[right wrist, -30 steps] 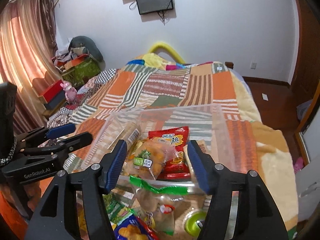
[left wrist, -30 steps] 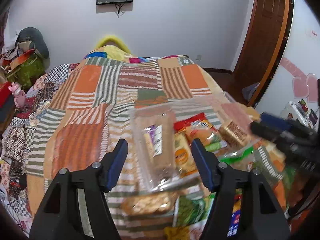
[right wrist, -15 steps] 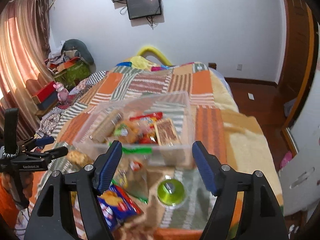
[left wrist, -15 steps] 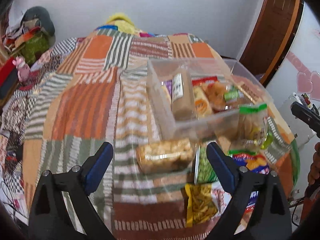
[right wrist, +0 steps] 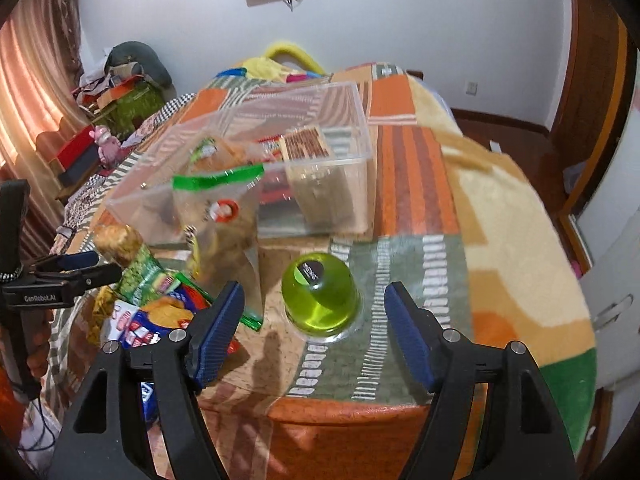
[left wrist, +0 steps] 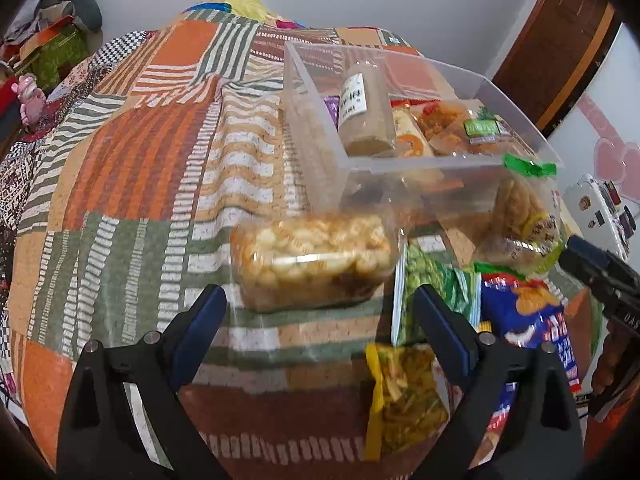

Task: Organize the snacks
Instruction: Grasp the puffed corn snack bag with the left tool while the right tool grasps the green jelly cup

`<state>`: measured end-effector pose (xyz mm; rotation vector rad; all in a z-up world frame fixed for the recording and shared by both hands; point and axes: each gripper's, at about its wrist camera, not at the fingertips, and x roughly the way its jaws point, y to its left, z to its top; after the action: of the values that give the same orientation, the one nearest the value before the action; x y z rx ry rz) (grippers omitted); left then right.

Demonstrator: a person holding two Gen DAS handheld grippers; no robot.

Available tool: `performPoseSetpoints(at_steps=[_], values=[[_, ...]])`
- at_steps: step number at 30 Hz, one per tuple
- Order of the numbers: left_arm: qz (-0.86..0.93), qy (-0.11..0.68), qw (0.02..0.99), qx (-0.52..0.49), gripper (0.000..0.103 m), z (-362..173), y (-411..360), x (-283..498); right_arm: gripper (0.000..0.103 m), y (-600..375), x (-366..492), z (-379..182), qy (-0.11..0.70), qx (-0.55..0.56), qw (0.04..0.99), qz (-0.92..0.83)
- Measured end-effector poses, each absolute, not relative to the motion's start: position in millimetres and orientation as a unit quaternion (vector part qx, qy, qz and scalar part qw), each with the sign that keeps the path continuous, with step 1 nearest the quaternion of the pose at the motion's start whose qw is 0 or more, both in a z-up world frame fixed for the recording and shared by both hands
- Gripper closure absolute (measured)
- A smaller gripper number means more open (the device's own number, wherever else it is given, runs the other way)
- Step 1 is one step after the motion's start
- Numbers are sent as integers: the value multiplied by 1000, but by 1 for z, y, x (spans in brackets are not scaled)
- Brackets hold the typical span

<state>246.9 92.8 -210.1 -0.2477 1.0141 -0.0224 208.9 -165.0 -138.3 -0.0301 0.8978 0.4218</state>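
A clear plastic bin (left wrist: 448, 160) (right wrist: 340, 160) with several snack packs inside stands on the patchwork bed cover. My left gripper (left wrist: 320, 316) is open and empty, just short of a clear pack of golden puffed snacks (left wrist: 312, 256). My right gripper (right wrist: 312, 312) is open and empty, with an upturned green jelly cup (right wrist: 320, 292) between its fingers but untouched. A clear green-topped bag (right wrist: 218, 208) leans on the bin. A blue chip bag (left wrist: 536, 320), green pea pack (left wrist: 428, 276) and yellow pack (left wrist: 404, 396) lie in front.
The patchwork bed cover (left wrist: 132, 184) reaches the bed's near edge (right wrist: 360, 412) right under my grippers. A wooden door (left wrist: 560, 40) and a white cabinet (right wrist: 612, 280) stand at the right. Clutter and boxes (right wrist: 120, 92) sit at the far left.
Both grippers pulled back from the bin and dropped toward the near snacks. The left now faces the puffed snack pack; the right now straddles the green jelly cup.
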Motion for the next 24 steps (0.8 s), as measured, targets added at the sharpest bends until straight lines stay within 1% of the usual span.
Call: performPoseSetpoints(at_steps=[5,6,8,9,11,12,15,24], values=[[-1,479,867,-136,8,-214,94,260,49,-164,210,-142,435,-14,877,205],[1,478,868,-137,8,-215,95,263,50,-165,210,-143,436,-14,876,206],[0,475,869,-139,8,-216,96,266,58,-164,211,-145,438,-13,875,205],[-8,472,870,-143,8,-216,95,266,59,-164,211,-146,439,-13,875,204],[-14,468,873,-138,12,-215,93,266,60,-166,211,-146,437,-9,876,205],[-14,463,877,-129,20,-214,91,264,61,-166,211,-146,435,-7,876,205],[-11,458,882,-109,28,-212,87,260,61,-167,208,-146,430,-11,879,205],[0,450,886,-108,30,-200,92,241,62,-173,199,-135,415,-8,887,203]])
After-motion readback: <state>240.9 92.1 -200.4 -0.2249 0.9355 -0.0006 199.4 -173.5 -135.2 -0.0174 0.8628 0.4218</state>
